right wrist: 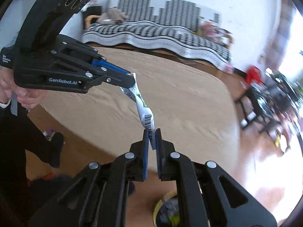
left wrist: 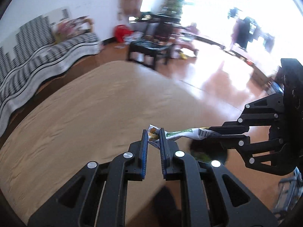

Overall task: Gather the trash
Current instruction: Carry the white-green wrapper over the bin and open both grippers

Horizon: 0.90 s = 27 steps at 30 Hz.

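Two grippers are stretching one twisted wrapper.
The left gripper (left wrist: 153, 134) and right gripper (right wrist: 152, 134) are each clamping an end of the wrapper (right wrist: 144, 109), at frame centre.

Wooden floor (left wrist: 217, 87), glossy, with strong window glare on its far part. A large tan rug (left wrist: 94, 113) with rounded corners lies flat on the floor and covers most of its near area; its surface shows faint ripples. Beside the rug's far edge stands a sofa (right wrist: 161, 34) under a black-and-white patterned cover. A low black table (left wrist: 149, 51) stands on the floor past the rug's corner, with small scattered items around its legs, too blurred to identify. A red object (left wrist: 122, 32) sits on the floor against the wall near the table.
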Each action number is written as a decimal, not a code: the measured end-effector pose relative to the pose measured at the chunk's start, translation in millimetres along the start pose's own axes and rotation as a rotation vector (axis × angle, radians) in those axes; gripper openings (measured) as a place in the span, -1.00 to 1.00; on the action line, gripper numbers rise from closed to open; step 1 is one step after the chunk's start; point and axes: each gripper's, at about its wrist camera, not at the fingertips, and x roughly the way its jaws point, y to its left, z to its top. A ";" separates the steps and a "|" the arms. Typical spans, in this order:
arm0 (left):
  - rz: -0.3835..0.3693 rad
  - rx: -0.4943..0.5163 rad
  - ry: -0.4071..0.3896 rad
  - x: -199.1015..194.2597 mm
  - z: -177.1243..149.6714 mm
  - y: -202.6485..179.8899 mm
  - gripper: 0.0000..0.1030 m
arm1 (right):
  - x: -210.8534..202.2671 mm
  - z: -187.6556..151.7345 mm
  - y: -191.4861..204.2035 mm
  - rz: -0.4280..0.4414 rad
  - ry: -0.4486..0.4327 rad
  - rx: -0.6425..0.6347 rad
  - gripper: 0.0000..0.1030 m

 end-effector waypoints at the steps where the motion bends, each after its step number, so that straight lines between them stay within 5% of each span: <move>1: -0.013 0.021 0.003 4.9 2.6 -17.9 -0.78 | -13.4 -17.4 -8.9 -0.018 0.005 0.020 -0.85; 8: -0.143 0.169 0.054 69.0 5.6 -155.8 -0.78 | -81.2 -145.1 -70.5 -0.136 0.063 0.186 -0.85; 14: -0.225 0.259 0.149 131.2 -8.3 -208.2 -0.78 | -85.6 -243.0 -97.3 -0.163 0.105 0.323 -0.85; 21: -0.236 0.306 0.251 187.0 -14.5 -213.3 -0.78 | -40.7 -285.8 -112.3 -0.134 0.113 0.423 -0.85; 27: -0.219 0.329 0.299 223.7 -21.8 -202.2 -0.78 | -2.5 -285.8 -124.5 -0.116 0.129 0.455 -0.85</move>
